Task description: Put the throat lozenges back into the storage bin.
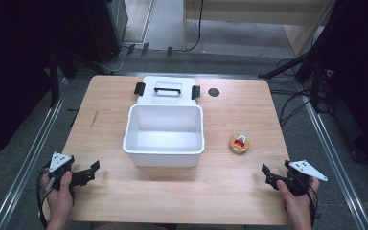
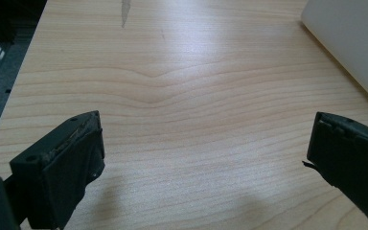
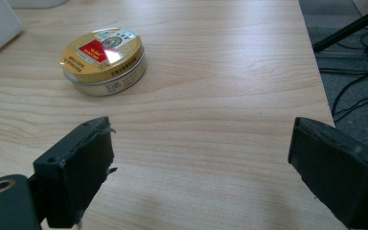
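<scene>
A small round tin [image 3: 103,61] with a shiny gold lid and a red label lay flat on the pale wooden surface [image 1: 230,187], which had wavy grain lines. It sat just to the right of a big white plastic box [image 1: 164,135], not touching it. The box was open, with smooth walls, and its lid [image 1: 167,90] with a black handle and two black clips lay behind it. The right gripper [image 1: 269,175] was held low near the front right corner, pointing toward the tin, its black fingers [image 3: 76,167] wide apart and holding nothing. The left gripper [image 1: 92,171] was held low near the front left corner, its fingers [image 2: 69,165] also wide apart over bare wood. Nothing lay between the right gripper and the tin.
</scene>
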